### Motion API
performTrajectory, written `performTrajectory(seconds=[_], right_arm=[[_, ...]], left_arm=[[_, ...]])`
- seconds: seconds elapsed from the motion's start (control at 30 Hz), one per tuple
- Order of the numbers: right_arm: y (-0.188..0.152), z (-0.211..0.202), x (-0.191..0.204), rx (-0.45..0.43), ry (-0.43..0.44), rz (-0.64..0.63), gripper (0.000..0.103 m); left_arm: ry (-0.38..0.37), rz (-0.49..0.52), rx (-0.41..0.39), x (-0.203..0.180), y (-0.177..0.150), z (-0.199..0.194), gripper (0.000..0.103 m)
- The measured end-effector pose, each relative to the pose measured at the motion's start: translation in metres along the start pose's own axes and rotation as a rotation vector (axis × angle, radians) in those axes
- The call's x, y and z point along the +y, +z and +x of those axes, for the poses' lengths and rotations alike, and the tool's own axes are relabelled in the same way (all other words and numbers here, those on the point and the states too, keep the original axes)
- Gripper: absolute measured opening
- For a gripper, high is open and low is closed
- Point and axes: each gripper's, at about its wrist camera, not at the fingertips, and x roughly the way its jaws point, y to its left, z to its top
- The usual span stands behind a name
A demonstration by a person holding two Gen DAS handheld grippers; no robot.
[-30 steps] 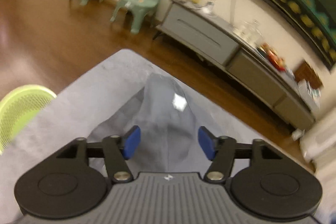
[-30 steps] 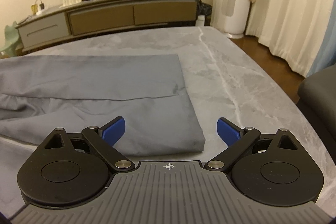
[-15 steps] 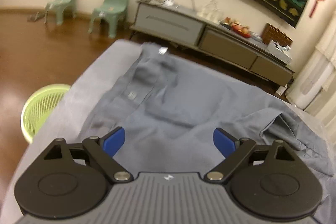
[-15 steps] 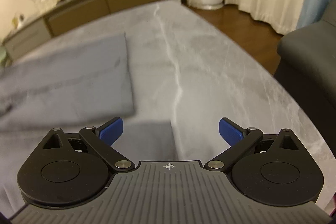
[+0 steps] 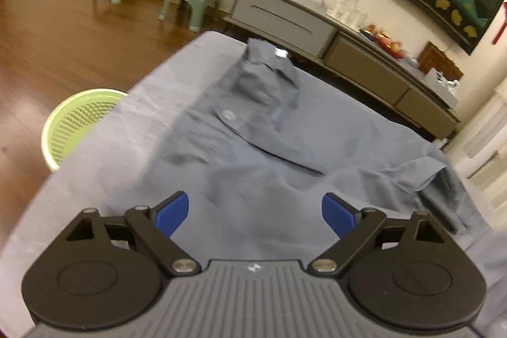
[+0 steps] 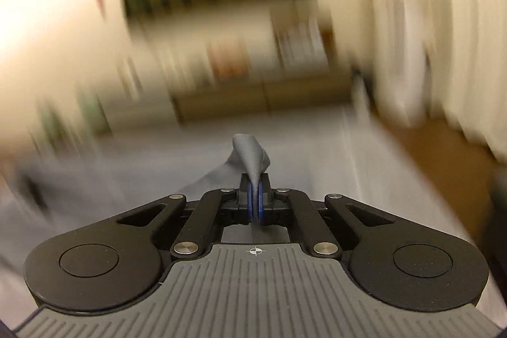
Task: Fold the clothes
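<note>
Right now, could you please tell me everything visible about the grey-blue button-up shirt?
The grey-blue button-up shirt of thin woven cloth lies rumpled on the grey table, collar at the far end, one pale button showing. The open left gripper hovers above it. The right gripper is shut on a pinched fold.

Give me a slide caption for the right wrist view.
Right gripper shut on a pinched fold of the grey shirt, with the room behind smeared by motion blur.

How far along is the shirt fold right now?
Done: the grey shirt is spread on the table, collar at the far end. In hand: the right gripper pinches a fold of its fabric; the left gripper is open above it. Left: no finished fold visible yet.
</note>
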Motion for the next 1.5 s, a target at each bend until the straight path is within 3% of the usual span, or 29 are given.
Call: performTrajectory(seconds=[0.07,0.1,0.2,0.33,0.4,0.5,0.57,0.67,0.73,0.8,0.87,0.93,1.0,1.1,1.27,1.3,1.37,1.4,1.43,1.5], right_arm=[[0.018,-0.03,0.002,-0.149,-0.007,-0.066,0.002],[0.014,-0.031,0.001,-0.141,-0.054,-0.124,0.002],[-0.031,-0.016,-0.024,0.009,-0.132,-0.126,0.003],[-0.093,0.003,-0.06,0.254,-0.292,0.047,0.018],[-0.098,0.004,-0.073,0.32,-0.348,0.123,0.022],[-0.094,-0.004,-0.086,0.306,-0.324,0.251,0.045],[-0.092,-0.007,-0.08,0.279,-0.322,0.28,0.052],[-0.082,-0.006,-0.04,0.245,-0.343,0.134,0.053],[-0.066,-0.006,0.006,0.193,-0.26,-0.004,0.058],[-0.05,0.0,0.061,0.162,-0.11,-0.131,0.069],[-0.04,0.015,0.129,0.151,0.088,-0.259,0.082],[-0.032,0.034,0.203,0.151,0.301,-0.388,0.089],[-0.034,0.057,0.275,0.186,0.476,-0.505,0.091],[-0.045,0.095,0.371,0.255,0.656,-0.682,0.092],[-0.075,0.17,0.468,0.429,0.762,-0.864,0.092],[-0.082,0.183,0.478,0.469,0.768,-0.888,0.091],[-0.096,0.205,0.492,0.582,0.778,-0.939,0.059],[-0.1,0.213,0.495,0.654,0.786,-0.95,0.01],[-0.099,0.21,0.497,0.669,0.797,-0.956,0.0],[-0.084,0.171,0.497,0.559,0.842,-0.953,0.0]], left_arm=[[0.005,-0.027,-0.013,0.008,0.001,-0.004,0.094],[0.009,-0.044,-0.016,0.012,0.001,-0.004,0.094],[0.007,-0.105,0.005,0.026,-0.005,0.004,0.094],[-0.026,-0.14,0.054,0.026,-0.012,0.018,0.094],[-0.032,-0.143,0.058,0.02,-0.011,0.022,0.095],[-0.058,-0.166,0.047,0.008,-0.009,0.025,0.099],[-0.058,-0.071,0.035,-0.014,-0.01,0.026,0.099],[-0.01,0.183,0.017,-0.058,-0.018,0.027,0.099],[0.017,0.255,-0.001,-0.076,-0.025,0.026,0.098],[0.018,0.205,-0.04,-0.084,-0.026,0.024,0.098],[-0.052,-0.057,-0.089,-0.074,-0.02,0.024,0.099],[-0.15,-0.325,-0.075,-0.063,-0.02,0.033,0.098],[-0.21,-0.445,-0.067,-0.06,-0.023,0.037,0.098],[-0.264,-0.48,-0.081,-0.054,-0.03,0.033,0.099],[-0.239,-0.465,-0.078,-0.021,-0.04,0.026,0.099],[-0.251,-0.468,-0.082,-0.016,-0.038,0.024,0.101],[-0.272,-0.477,-0.08,-0.007,-0.036,0.023,0.103],[-0.278,-0.483,-0.073,-0.003,-0.036,0.024,0.103],[-0.285,-0.488,-0.066,0.001,-0.036,0.025,0.103],[-0.298,-0.5,-0.052,0.009,-0.035,0.027,0.103]])
